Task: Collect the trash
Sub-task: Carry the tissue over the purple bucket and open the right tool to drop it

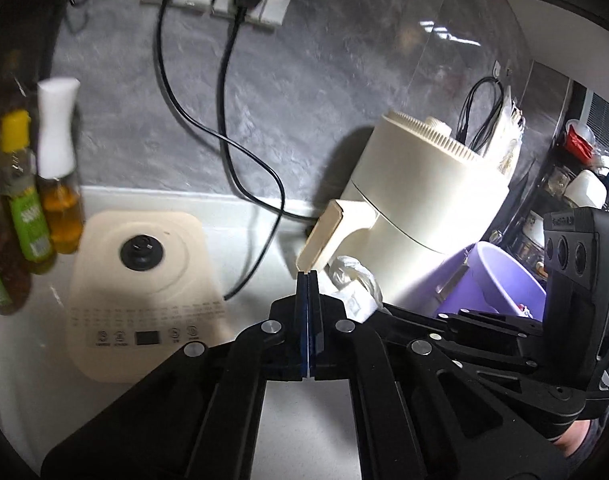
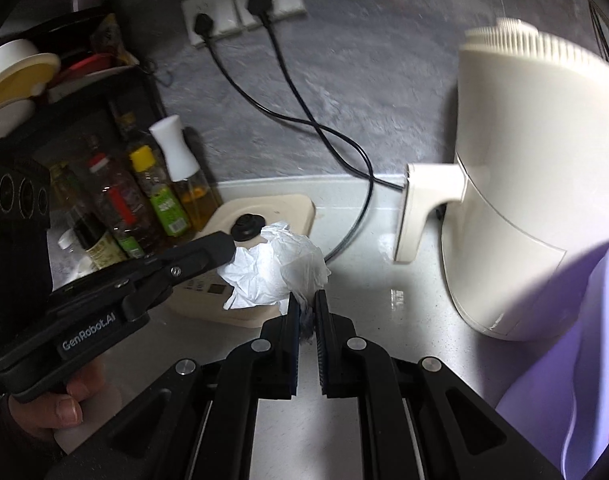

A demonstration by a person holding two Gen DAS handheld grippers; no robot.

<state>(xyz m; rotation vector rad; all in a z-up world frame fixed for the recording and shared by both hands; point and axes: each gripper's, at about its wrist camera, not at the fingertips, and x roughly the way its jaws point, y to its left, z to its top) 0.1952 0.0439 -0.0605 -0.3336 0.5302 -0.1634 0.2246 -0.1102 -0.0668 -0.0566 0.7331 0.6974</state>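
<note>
- I see the tall cream plastic air fryer standing right of my right claw, with the lilac plastic bin low at the right edge beside it.
- The flat cream appliance base with a black knob sits left of my left claw.
- My right claw is grasping the crumpled white tissue, which bulges just ahead of its tips.
- My left claw is clenched; nothing seems caught in it, though blur makes that uncertain.
</note>
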